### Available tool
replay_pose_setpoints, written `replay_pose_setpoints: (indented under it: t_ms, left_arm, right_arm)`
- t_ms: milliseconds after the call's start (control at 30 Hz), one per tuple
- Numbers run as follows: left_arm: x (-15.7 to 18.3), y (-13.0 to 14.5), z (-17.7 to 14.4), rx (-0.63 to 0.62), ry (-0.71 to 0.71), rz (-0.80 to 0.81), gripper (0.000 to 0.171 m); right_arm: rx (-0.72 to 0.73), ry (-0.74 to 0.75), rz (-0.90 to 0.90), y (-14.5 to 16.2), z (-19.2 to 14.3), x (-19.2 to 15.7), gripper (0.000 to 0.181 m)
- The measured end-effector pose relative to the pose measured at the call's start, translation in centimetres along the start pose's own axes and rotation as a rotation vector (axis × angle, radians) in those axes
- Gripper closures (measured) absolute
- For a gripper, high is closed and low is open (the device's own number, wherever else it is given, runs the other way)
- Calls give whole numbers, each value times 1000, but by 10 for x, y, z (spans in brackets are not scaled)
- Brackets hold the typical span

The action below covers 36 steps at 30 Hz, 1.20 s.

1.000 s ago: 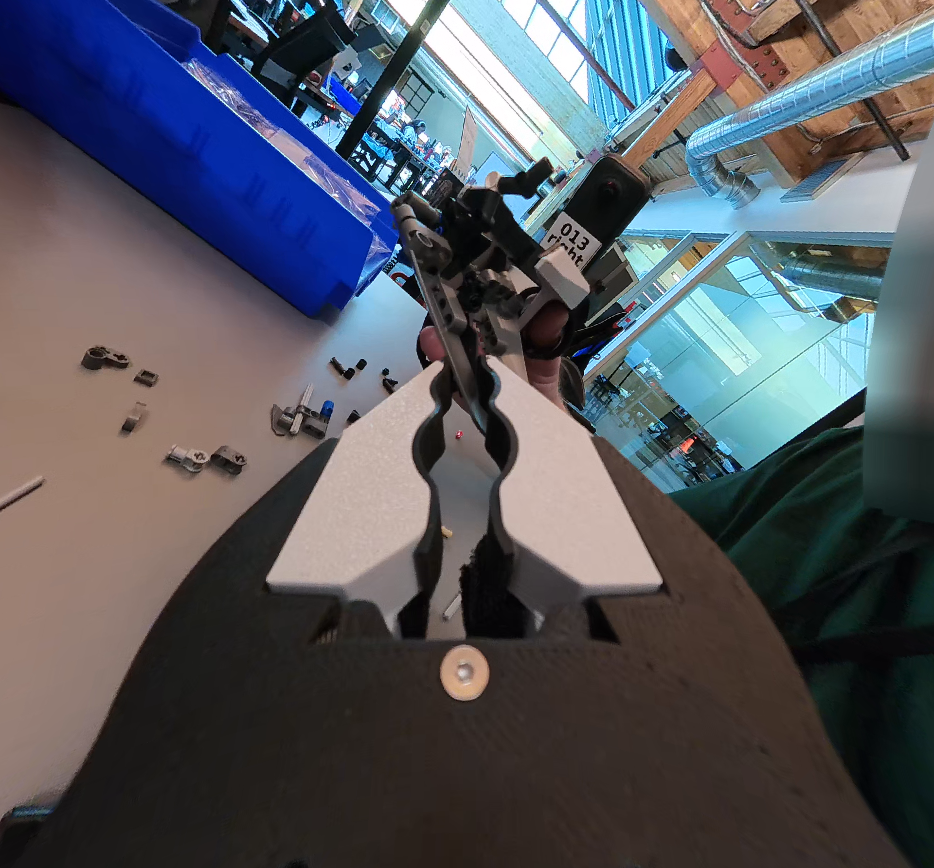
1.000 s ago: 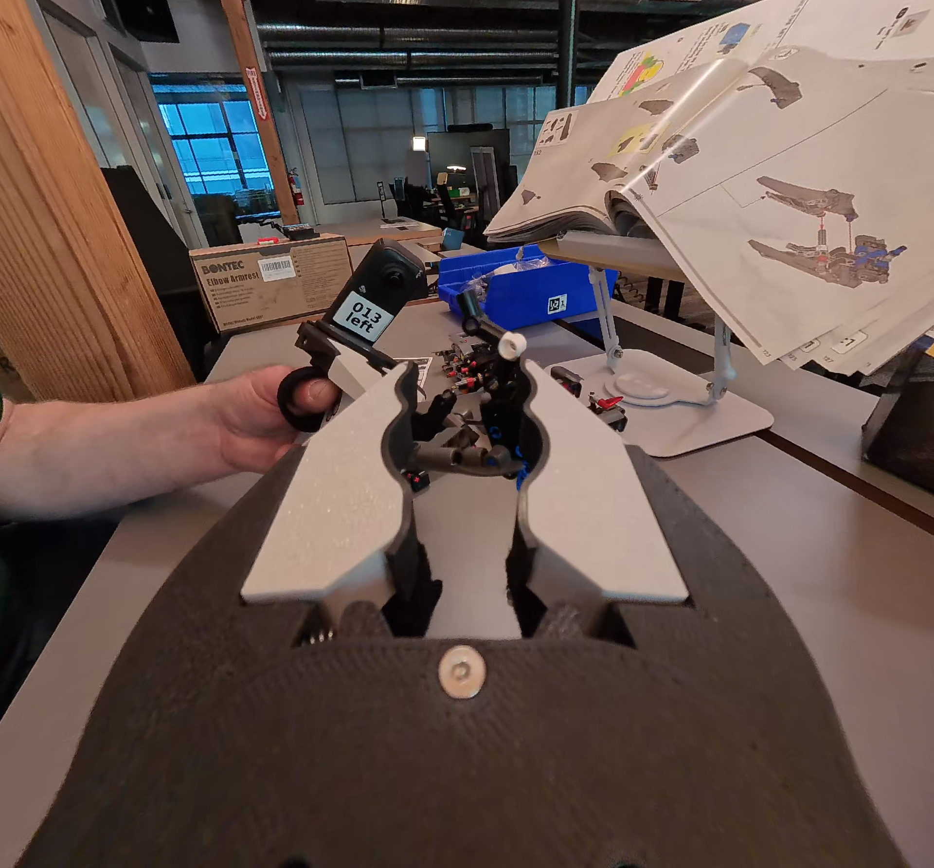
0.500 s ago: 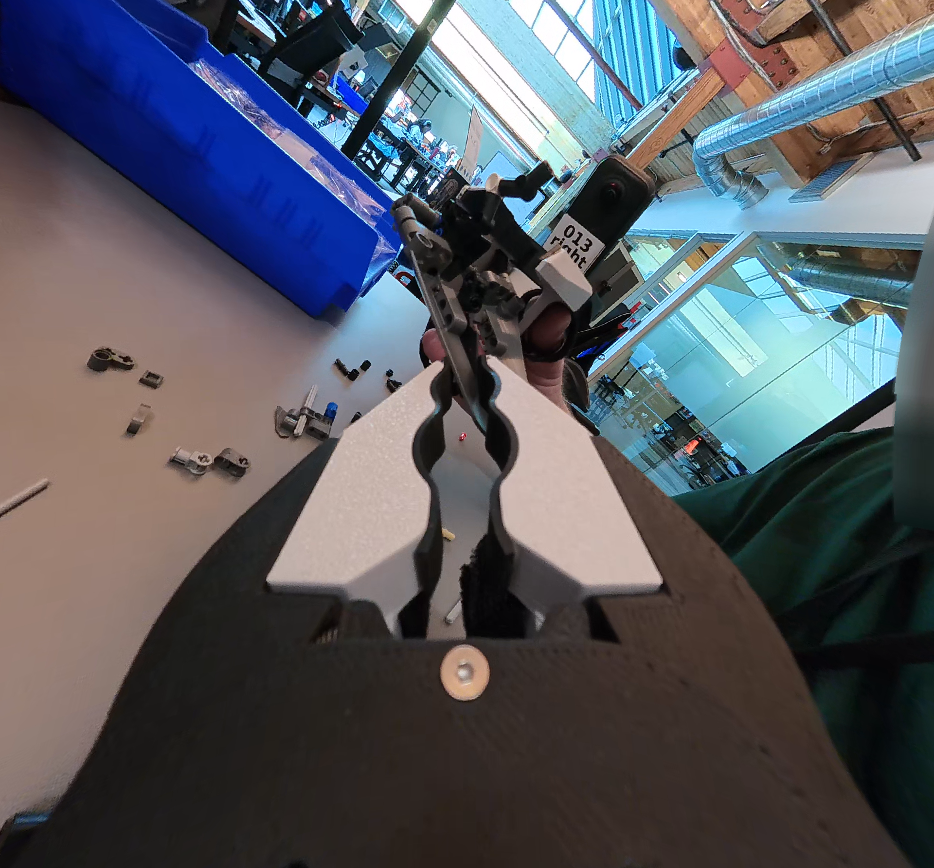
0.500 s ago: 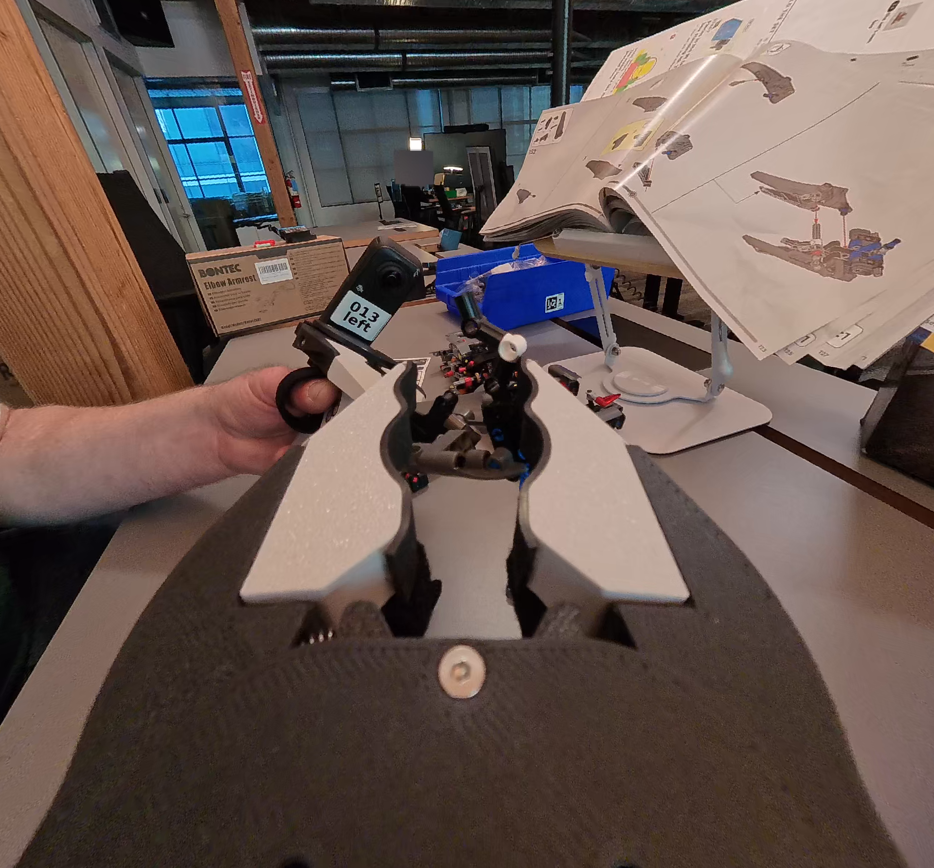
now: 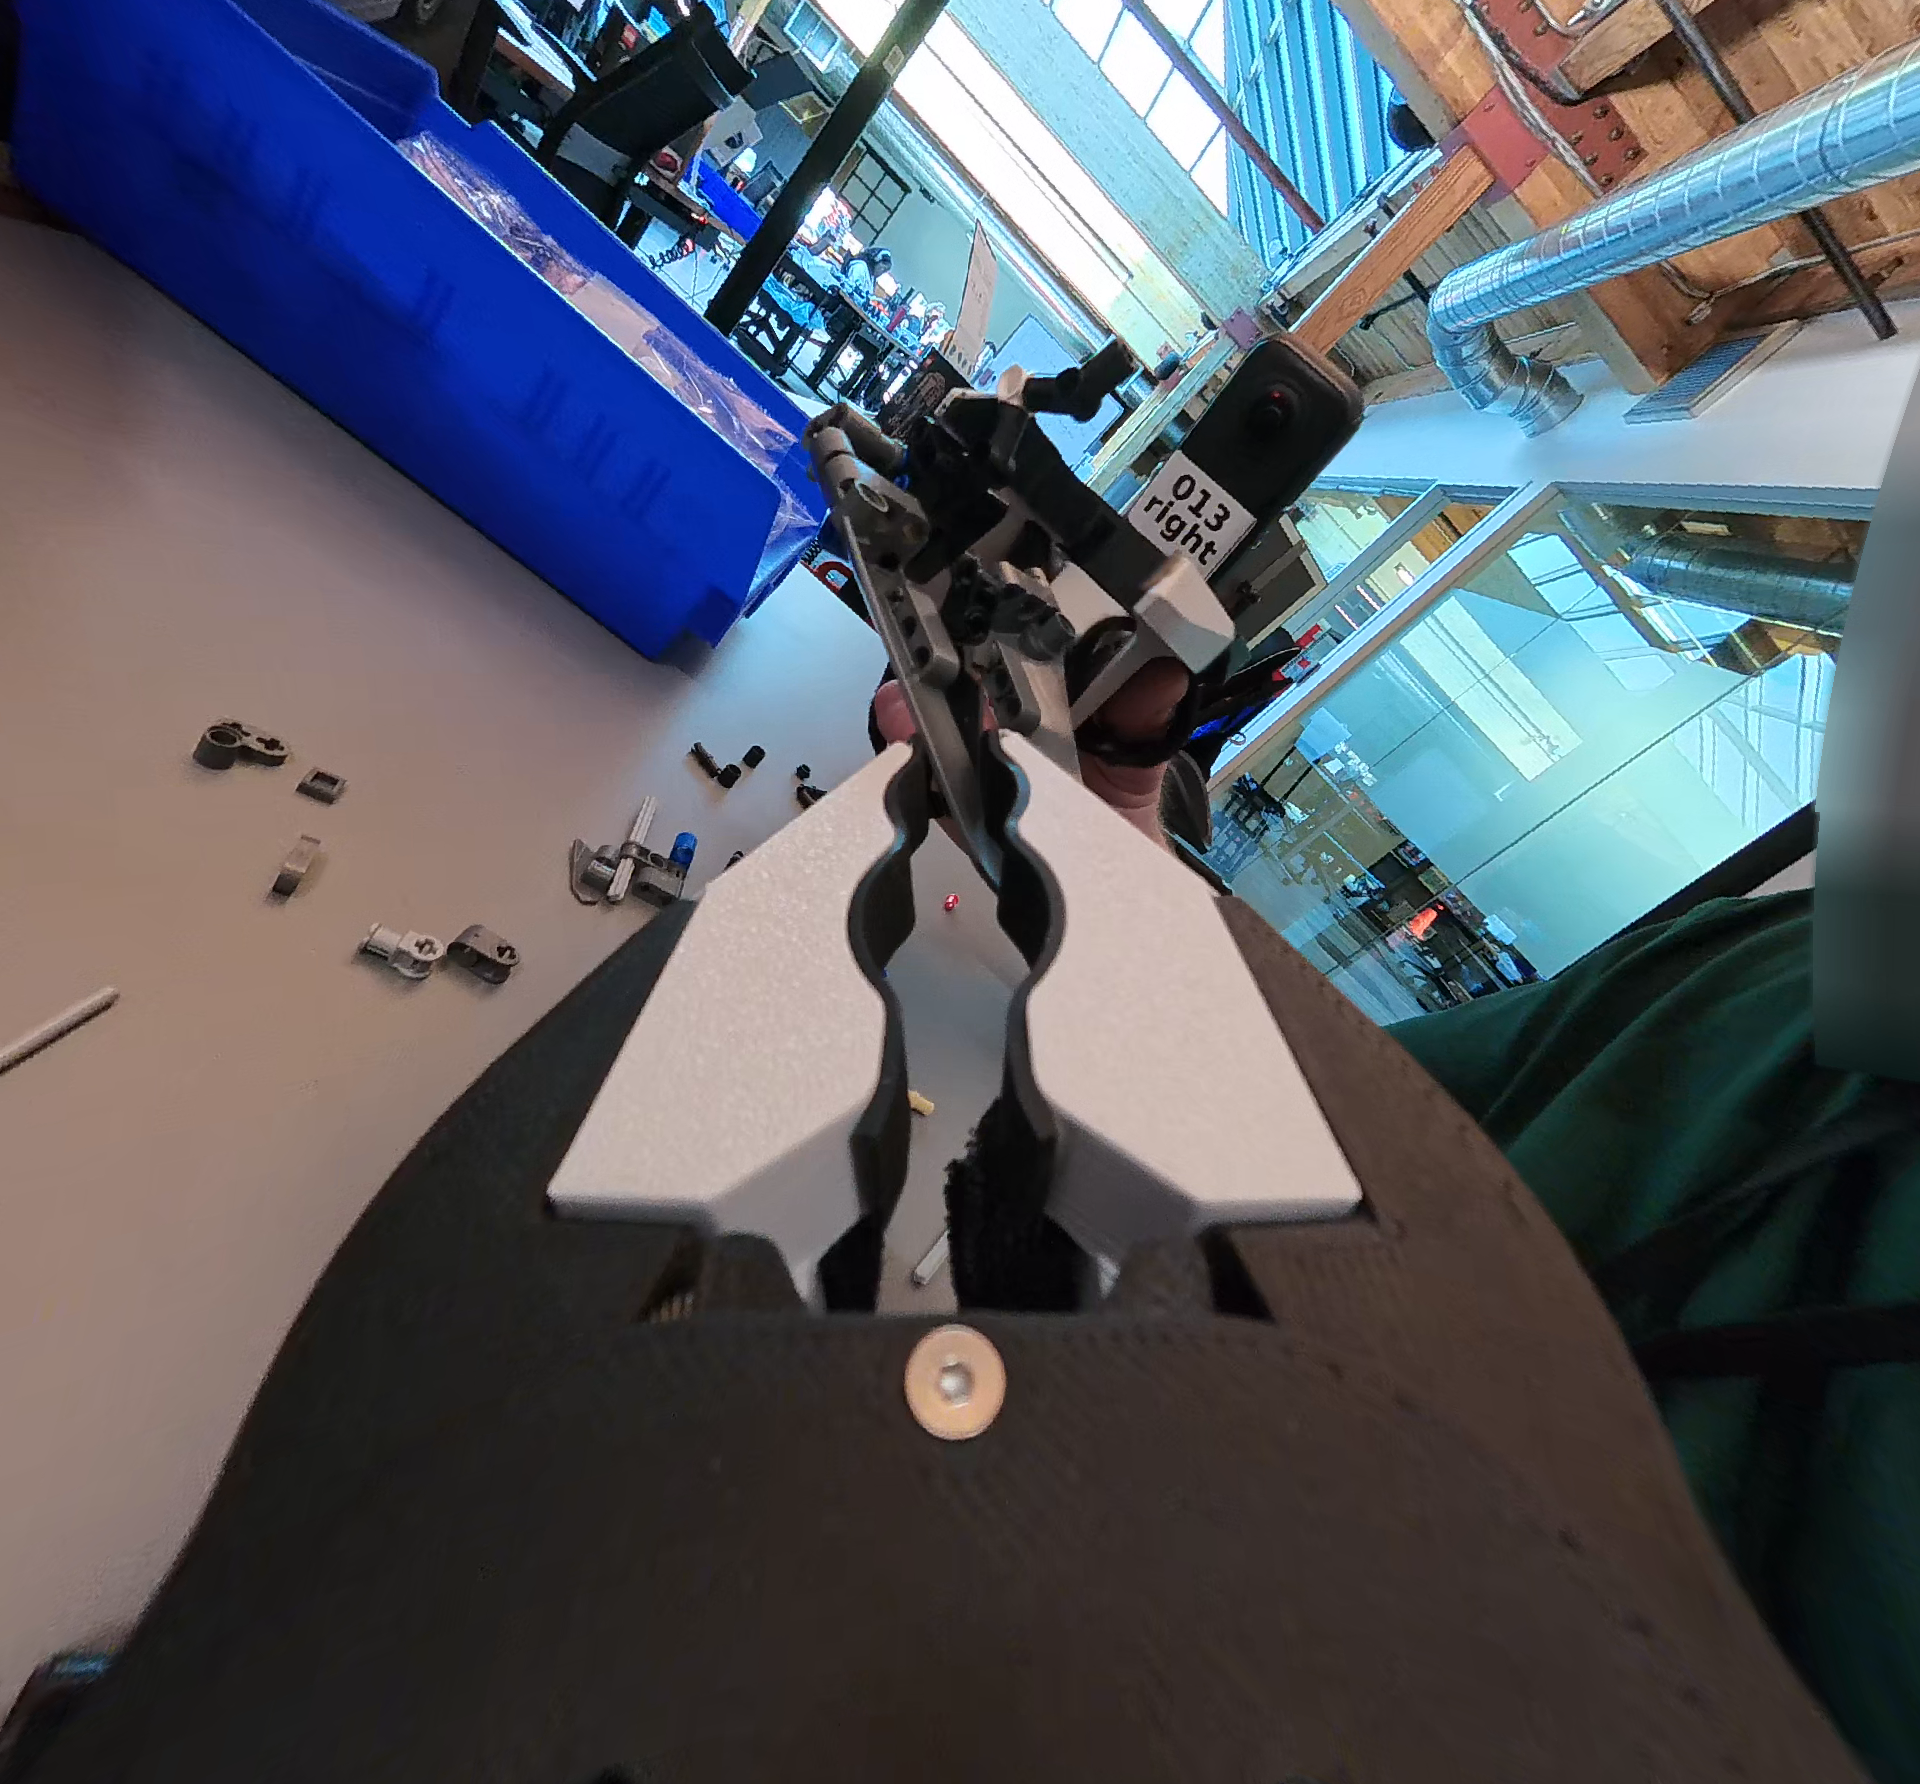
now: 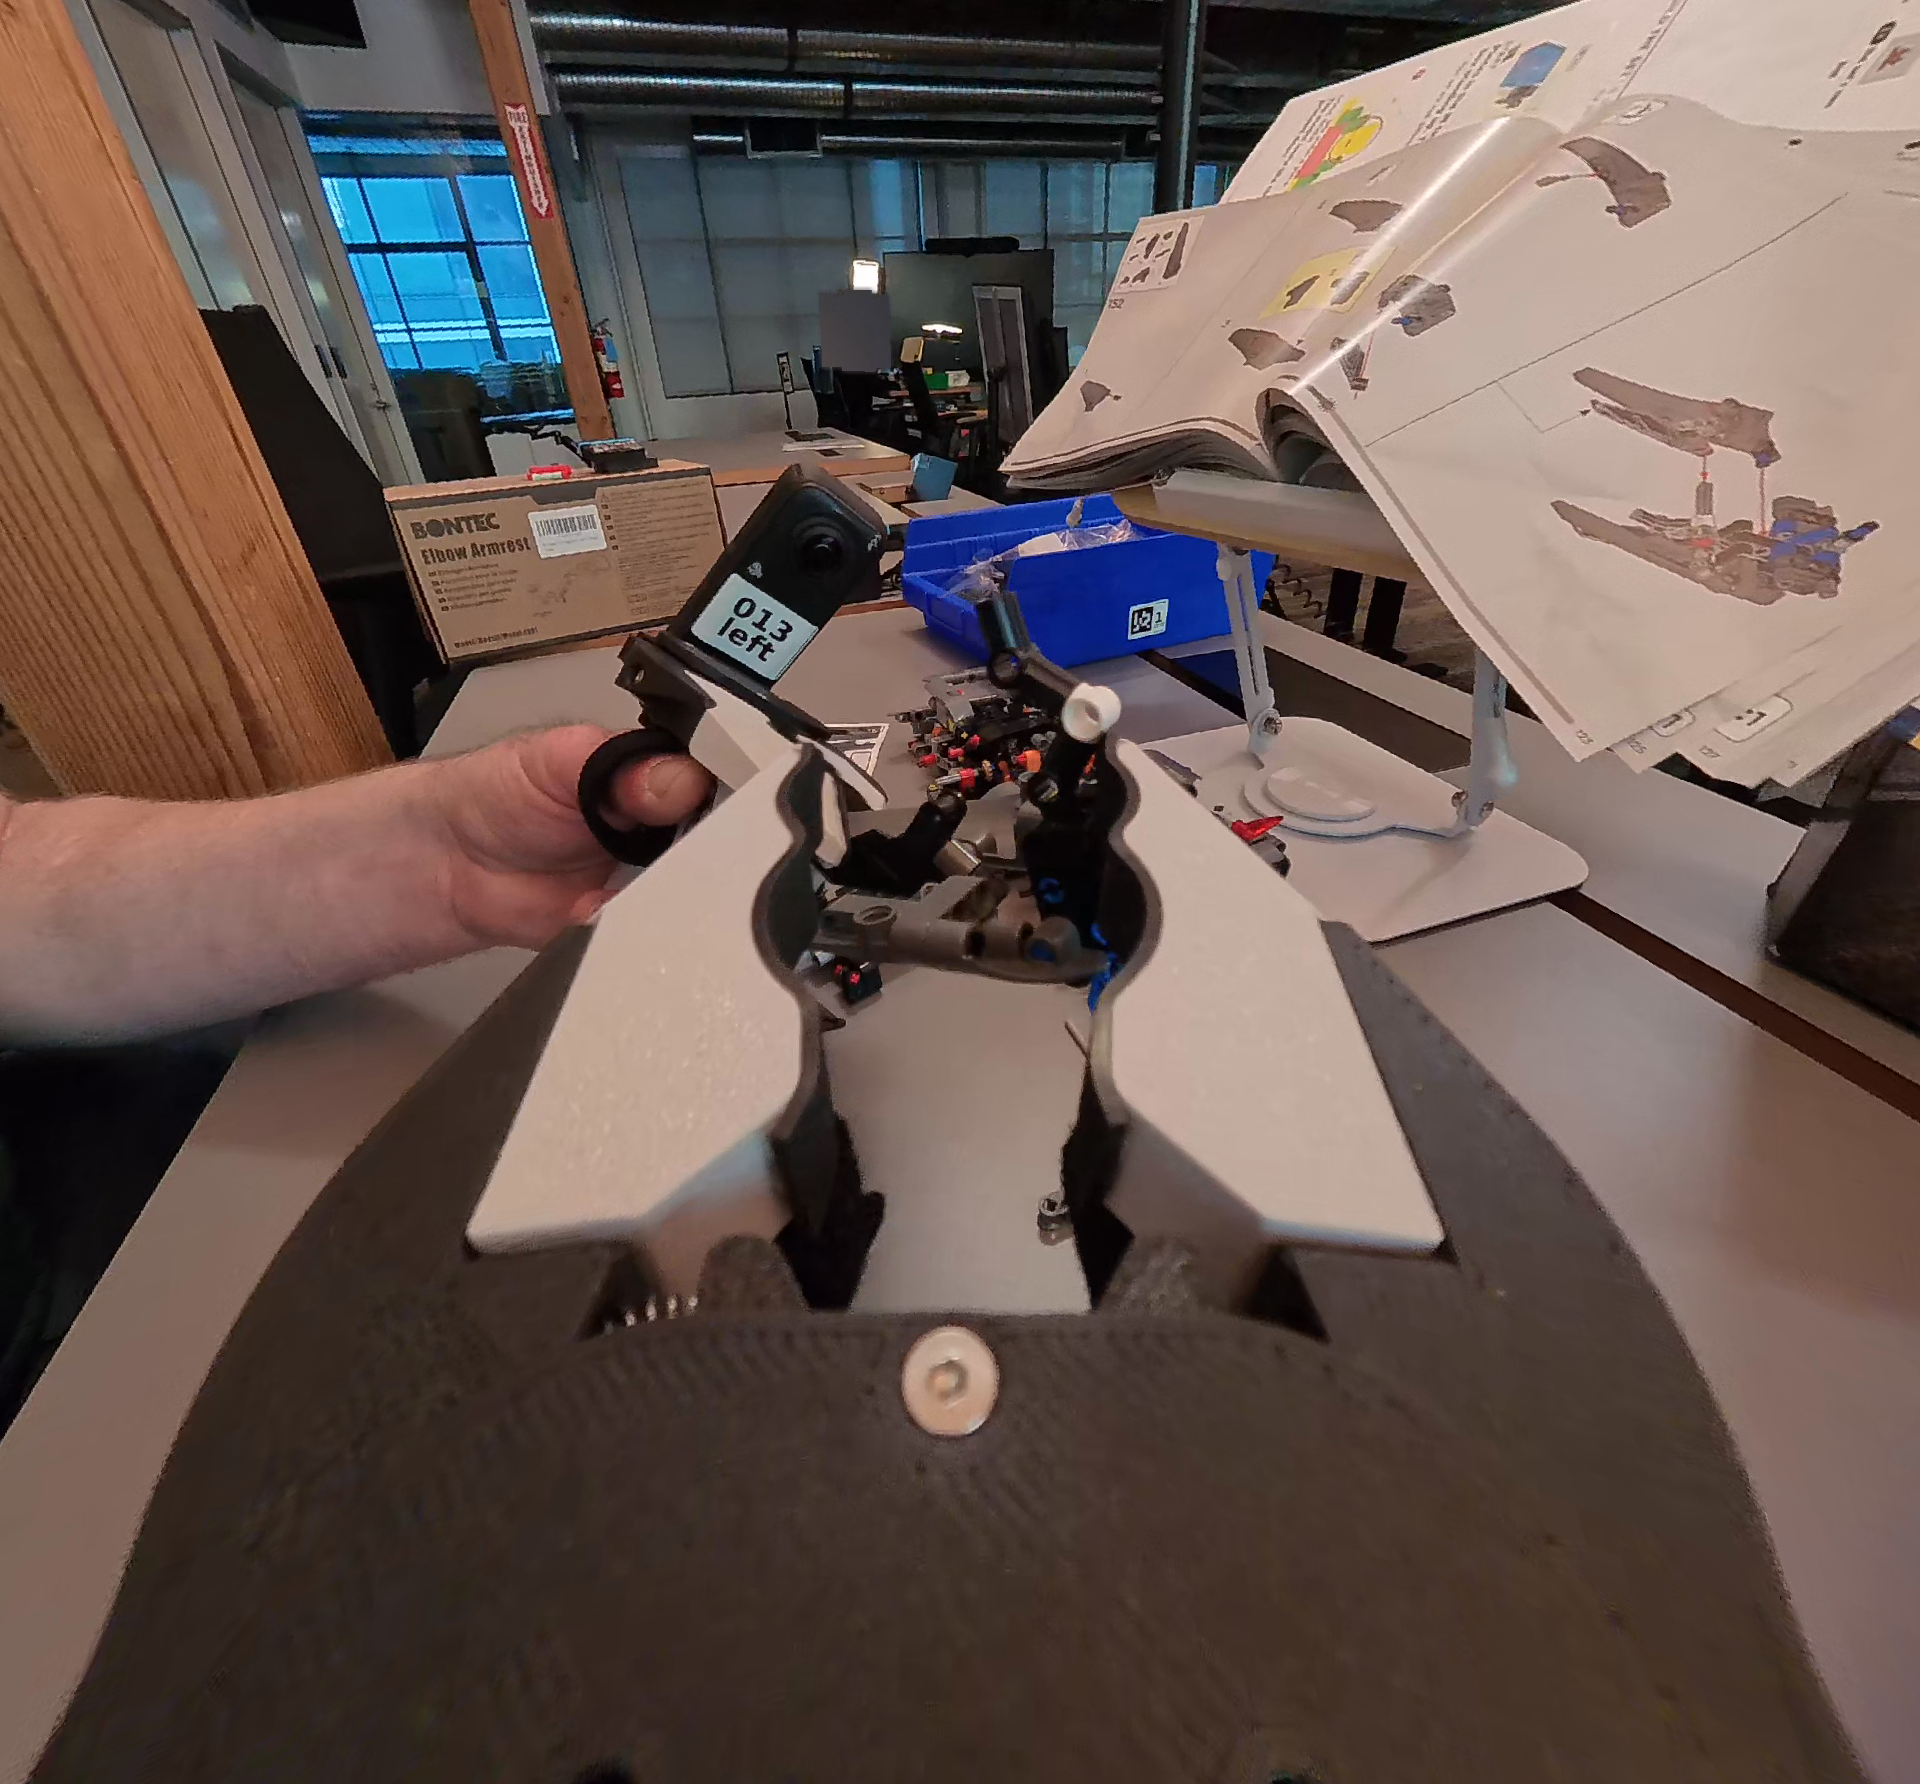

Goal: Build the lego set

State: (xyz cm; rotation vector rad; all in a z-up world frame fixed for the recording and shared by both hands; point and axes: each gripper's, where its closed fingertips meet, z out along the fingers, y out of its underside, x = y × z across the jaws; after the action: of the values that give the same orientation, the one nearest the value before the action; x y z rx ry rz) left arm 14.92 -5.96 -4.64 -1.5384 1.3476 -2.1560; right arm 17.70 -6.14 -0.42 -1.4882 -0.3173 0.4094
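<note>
A: Both grippers are up off the table (image 5: 312, 591), sharing 1 lego model (image 5: 935, 571). The left gripper (image 5: 951, 778) is rolled sideways, so the table runs up the left of its view, and its tips pinch the grey beam at the model's lower end.

B: The right wrist view has the same model (image 6: 966, 893) sitting in the wide scallop between the right gripper (image 6: 951, 799) fingers. That gripper is level, pointing across the table, clamped on the black and grey body of the build.

A: And the hand (image 6: 530, 830) comes in from the left, 1 finger through the black ring on the left gripper's handle, forearm stretched low over the table edge.

B: Around it: loose grey pieces (image 5: 436, 950) lie scattered on the table, well apart from the model, with small black pins (image 5: 727, 766) farther on.

A: A long blue bin (image 5: 364, 280) runs along the far side of those pieces, clear bags inside.

B: From the right side, a second build (image 6: 966, 726) with red and orange pins rests on the table just behind the held model. Past that, another blue bin (image 6: 1081, 581).

A: To the right, the manual (image 6: 1507, 332) lies open on a tilted white stand (image 6: 1434, 851), pages overhanging the table.

B: A cardboard box (image 6: 551, 555) sits at the far left edge, beside a wooden post (image 6: 125, 487).
</note>
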Motion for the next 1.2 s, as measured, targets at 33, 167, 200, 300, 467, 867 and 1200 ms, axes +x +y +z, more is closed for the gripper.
replay_pose_setpoints:
  t_ms: [33,167,200,300,467,867,1200]
  left_arm:
    - [0,0,0,0,-1,0,164]
    - [0,-2,-2,0,-8,3,164]
    - [0,-3,-2,0,-9,4,164]
    - [0,-3,-4,-1,-13,2,164]
    - [0,-4,-5,-1,-13,-2,164]
    - [0,-3,-6,4,-15,-11,165]
    - [-2,-3,-7,13,-14,-22,165]
  right_arm:
    - [-1,-6,-3,0,0,-1,128]
    - [-13,-11,-21,1,2,-4,121]
    - [-15,-13,-26,1,3,-5,119]
    - [-24,-12,-45,3,4,-6,117]
    - [-38,-6,-79,4,5,-7,118]
    - [-81,9,-146,11,7,-9,128]
    - [-114,3,-169,17,8,-11,134]
